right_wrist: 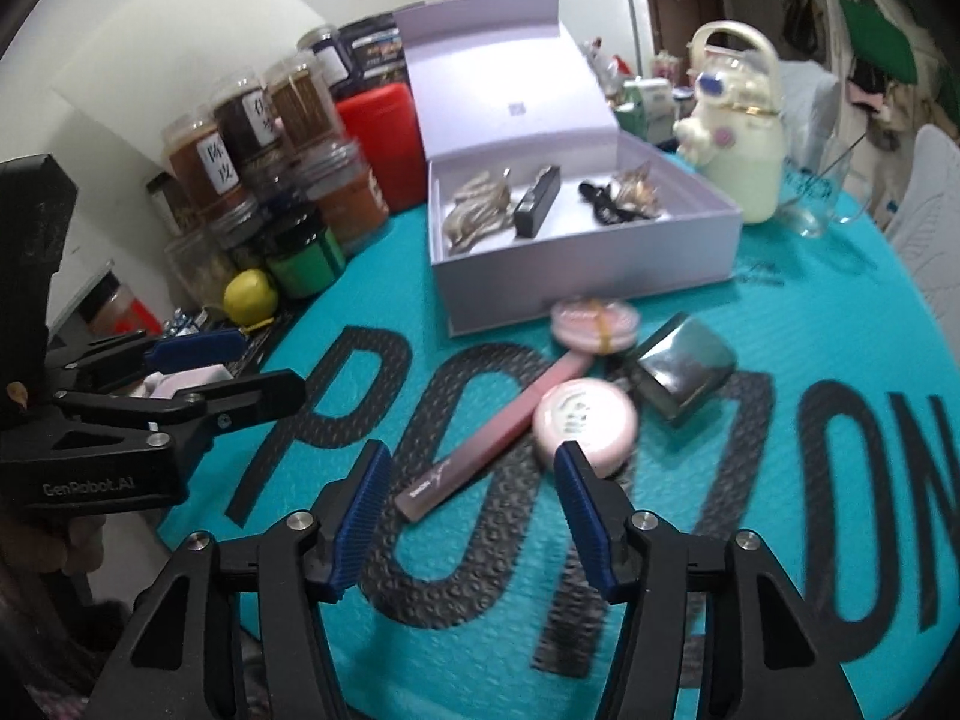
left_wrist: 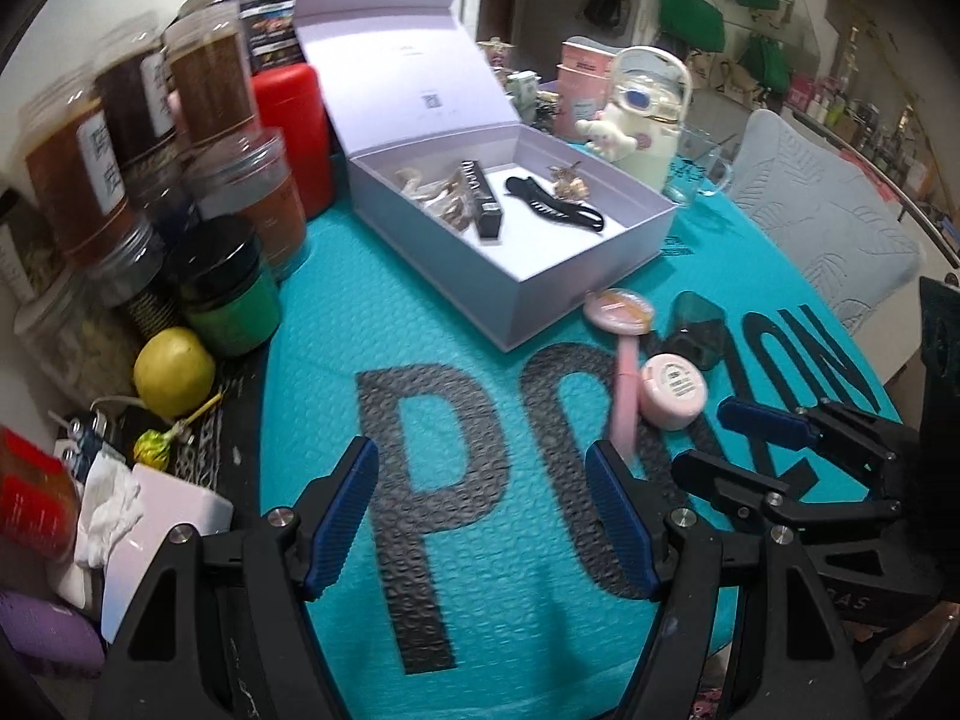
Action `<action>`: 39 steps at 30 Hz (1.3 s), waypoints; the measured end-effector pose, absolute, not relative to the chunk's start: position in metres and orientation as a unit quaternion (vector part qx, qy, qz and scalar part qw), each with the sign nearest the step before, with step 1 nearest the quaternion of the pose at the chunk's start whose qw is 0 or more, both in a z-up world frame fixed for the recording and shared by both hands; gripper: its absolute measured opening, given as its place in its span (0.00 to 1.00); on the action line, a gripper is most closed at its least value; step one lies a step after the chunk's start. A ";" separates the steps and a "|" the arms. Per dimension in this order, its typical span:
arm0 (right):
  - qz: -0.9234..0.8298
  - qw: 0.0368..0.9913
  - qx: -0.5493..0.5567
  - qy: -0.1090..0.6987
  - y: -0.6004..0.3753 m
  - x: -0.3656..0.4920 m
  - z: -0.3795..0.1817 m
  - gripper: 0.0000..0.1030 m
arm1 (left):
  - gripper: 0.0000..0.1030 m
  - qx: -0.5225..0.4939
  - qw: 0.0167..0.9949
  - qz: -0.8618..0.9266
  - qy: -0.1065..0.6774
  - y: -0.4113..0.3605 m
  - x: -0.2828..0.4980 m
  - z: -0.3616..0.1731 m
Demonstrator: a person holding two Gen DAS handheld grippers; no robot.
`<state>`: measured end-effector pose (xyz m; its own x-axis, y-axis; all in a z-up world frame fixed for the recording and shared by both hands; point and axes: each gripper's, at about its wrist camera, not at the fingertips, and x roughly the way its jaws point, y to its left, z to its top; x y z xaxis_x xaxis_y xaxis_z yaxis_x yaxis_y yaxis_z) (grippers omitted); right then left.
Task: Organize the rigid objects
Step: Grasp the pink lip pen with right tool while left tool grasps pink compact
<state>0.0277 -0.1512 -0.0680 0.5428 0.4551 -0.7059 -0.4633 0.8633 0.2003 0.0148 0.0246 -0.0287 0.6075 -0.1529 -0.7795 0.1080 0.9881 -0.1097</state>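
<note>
An open lilac gift box (left_wrist: 576, 276) (right_wrist: 600, 264) stands on the teal mat and holds hair clips, a black tube and a black clip. In front of it lie a pink round compact (left_wrist: 618, 312) (right_wrist: 594, 318), a pink stick (left_wrist: 627, 396) (right_wrist: 480, 444), a small pink jar (left_wrist: 672, 390) (right_wrist: 585, 420) and a dark square case (left_wrist: 699, 324) (right_wrist: 684, 366). My left gripper (left_wrist: 480, 516) is open and empty over the mat, left of the pink stick. My right gripper (right_wrist: 471, 510) is open and empty, its fingers either side of the stick's near end.
Spice jars (left_wrist: 138, 138) (right_wrist: 270, 138), a red canister (left_wrist: 294, 132), a green jar (left_wrist: 231, 306) and a lemon (left_wrist: 174, 372) (right_wrist: 251, 297) crowd the left. A cream astronaut kettle (left_wrist: 648, 114) (right_wrist: 738, 138) and a glass cup (right_wrist: 828, 192) stand behind the box.
</note>
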 end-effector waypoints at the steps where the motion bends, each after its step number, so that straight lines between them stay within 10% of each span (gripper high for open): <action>1: 0.263 0.876 -0.006 0.404 -0.148 0.029 -0.071 0.51 | 0.69 -0.028 0.896 -0.070 0.439 0.028 0.015 -0.030; 11: 0.220 0.874 -0.030 0.432 -0.116 0.053 -0.097 0.49 | 0.69 -0.044 0.890 -0.045 0.451 0.052 0.023 -0.044; 24: 0.224 0.869 -0.041 0.439 -0.124 0.039 -0.099 0.16 | 0.69 -0.052 0.885 -0.057 0.459 0.048 0.030 -0.047; 39: 0.217 0.860 -0.033 0.460 -0.191 -0.006 -0.096 0.13 | 0.69 -0.049 0.877 -0.105 0.467 0.003 0.038 -0.049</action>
<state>-0.0055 -0.1907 -0.0960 0.4827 0.3434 -0.8057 -0.4049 0.9032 0.1423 0.0380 0.0029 -0.0491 0.5425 -0.2294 -0.8081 0.1388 0.9732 -0.1832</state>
